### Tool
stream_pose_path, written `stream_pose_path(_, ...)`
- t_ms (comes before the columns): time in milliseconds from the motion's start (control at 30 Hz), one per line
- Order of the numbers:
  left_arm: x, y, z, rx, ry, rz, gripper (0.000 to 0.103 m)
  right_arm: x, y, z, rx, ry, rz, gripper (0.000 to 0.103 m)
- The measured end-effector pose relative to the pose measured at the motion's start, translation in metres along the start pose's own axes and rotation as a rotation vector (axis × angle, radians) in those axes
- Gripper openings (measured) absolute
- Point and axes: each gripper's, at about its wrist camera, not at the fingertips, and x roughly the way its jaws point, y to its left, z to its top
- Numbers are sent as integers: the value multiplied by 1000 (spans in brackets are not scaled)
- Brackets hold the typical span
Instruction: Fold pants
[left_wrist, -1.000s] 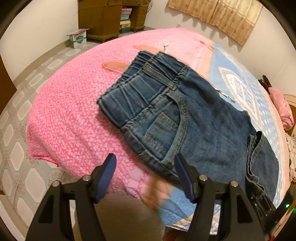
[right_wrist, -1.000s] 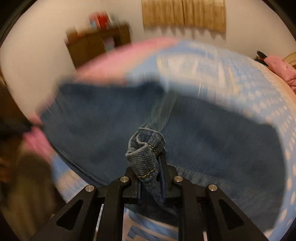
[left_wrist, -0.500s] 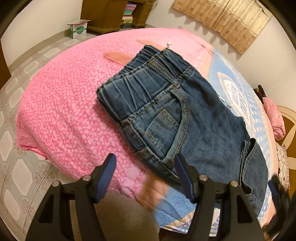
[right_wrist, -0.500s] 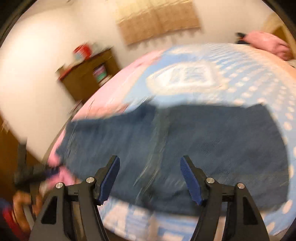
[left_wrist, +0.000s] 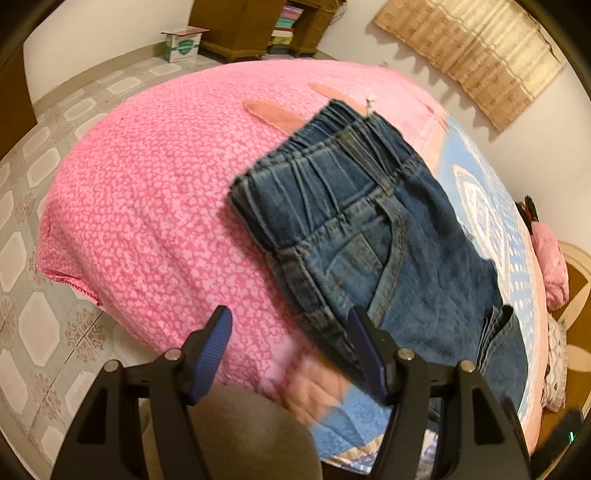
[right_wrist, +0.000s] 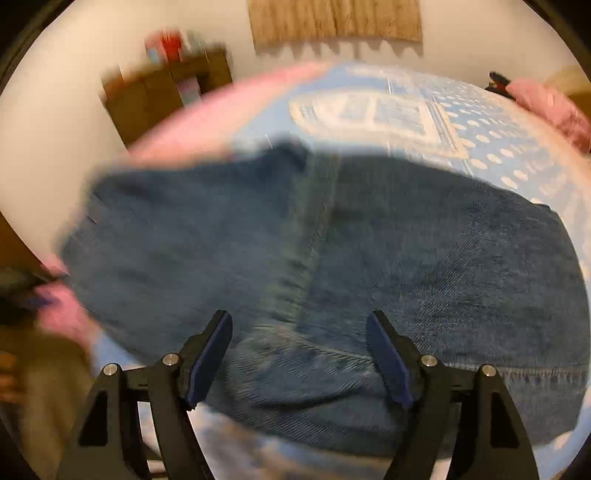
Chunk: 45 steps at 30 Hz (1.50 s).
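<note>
The bed (left_wrist: 140, 206), under a pink speckled cover at the foot end and a blue patterned one farther along, carries the jeans (left_wrist: 388, 251), which lie flat on it with their long axis running along the near edge of the mattress. In the left wrist view the elastic waistband (left_wrist: 332, 173) sits on the pink cover to the left, and the legs stretch away to the right over the blue, where the hem end (left_wrist: 498, 332) looks doubled back on itself.

The left claw (left_wrist: 293, 354) hangs released, both pads apart and gripping nothing, just off the near waist corner by the front pocket (left_wrist: 369, 266); its right pad overlaps that corner in the picture, though contact cannot be told.

The right claw (right_wrist: 299, 354) is likewise spread wide and empty, low over the leg end, the denim (right_wrist: 332, 240) filling its blurred view.

Judging by this, the next fold runs lengthwise, hem toward waist, so the right claw is the nearer to the end that must travel.
</note>
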Motion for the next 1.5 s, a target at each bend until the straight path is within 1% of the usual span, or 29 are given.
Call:
stream_pose_path(100,7,-2,9,-37,-10,2,67,-22,1,-10,2,-29,17,77)
stream_pose_path(133,11,-3,12,-60,-8,-11,67,-27,-1,-19,12,-28,15,77)
stream_pose_path(200,20,-3,14,-102,-2,-41,67,-21,-4,-30,26,-14,13,77)
stream_pose_path(267,37,1,17,-177,38,-48,67,-8,-10,-35,54,38,3,77)
stream_pose_path(300,41,4,18,-218,34,-54,68,-2,-13,-34,69,50,6,77)
stream_pose_path(333,40,5,19,-260,9,-67,71,-3,-13,-33,84,46,12,77)
stream_pose_path(367,41,5,20,-268,1,-71,76,-5,-15,-32,97,31,16,77)
stream_pose_path(400,43,2,22,-263,-8,-68,77,-6,-16,-31,99,24,17,77)
stream_pose_path(467,44,-7,23,-232,-30,-39,77,-7,-16,-33,103,16,19,77)
stream_pose_path(500,43,-12,23,-208,-48,-38,76,-6,-17,-35,104,19,17,77)
stream_pose_path(567,42,-22,21,-155,-74,-28,60,-4,-17,-37,105,30,13,77)
stream_pose_path(600,41,-23,20,-151,-82,-29,56,-4,-16,-37,104,32,12,77)
stream_pose_path(667,40,-16,20,-191,-86,-59,41,-2,-16,-37,103,32,11,77)
stream_pose_path(733,42,-4,21,-253,-74,-131,30,-1,-17,-37,109,33,11,77)
stream_pose_path(800,42,1,24,-280,-60,-164,26,-1,-18,-37,118,31,10,77)
stream_pose_path(867,38,1,25,-276,-57,-185,21,-5,-21,-36,138,19,16,77)
stream_pose_path(1000,23,1,30,-298,-60,-229,19,-23,-40,-32,227,-34,41,77)
stream_pose_path(1067,7,-9,35,-234,-87,-206,18,-40,-58,-28,303,-86,53,77)
stream_pose_path(1100,-6,-27,38,-157,-124,-190,18,-48,-66,-26,328,-110,49,77)
stream_pose_path(1133,-16,-42,39,-100,-153,-186,18,-58,-75,-24,355,-141,40,77)
stream_pose_path(1200,-31,-69,41,-21,-192,-196,18,-79,-95,-19,393,-203,14,77)
stream_pose_path(1267,-46,-105,43,68,-221,-220,18,-93,-109,-16,404,-238,-16,77)
stream_pose_path(1300,-56,-130,41,127,-237,-231,18,-99,-117,-16,414,-252,-26,77)
stream_pose_path(1367,-68,-171,38,225,-258,-263,18,-115,-139,-21,481,-286,-39,77)
stream_pose_path(1400,-78,-203,28,299,-273,-298,18,-121,-150,-26,523,-302,-37,77)
stream_pose_path(1433,-82,-222,21,352,-281,-320,18,-129,-162,-33,573,-316,-39,77)
stream_pose_path(1500,-93,-275,-7,509,-296,-369,18,-139,-179,-42,634,-329,-44,77)
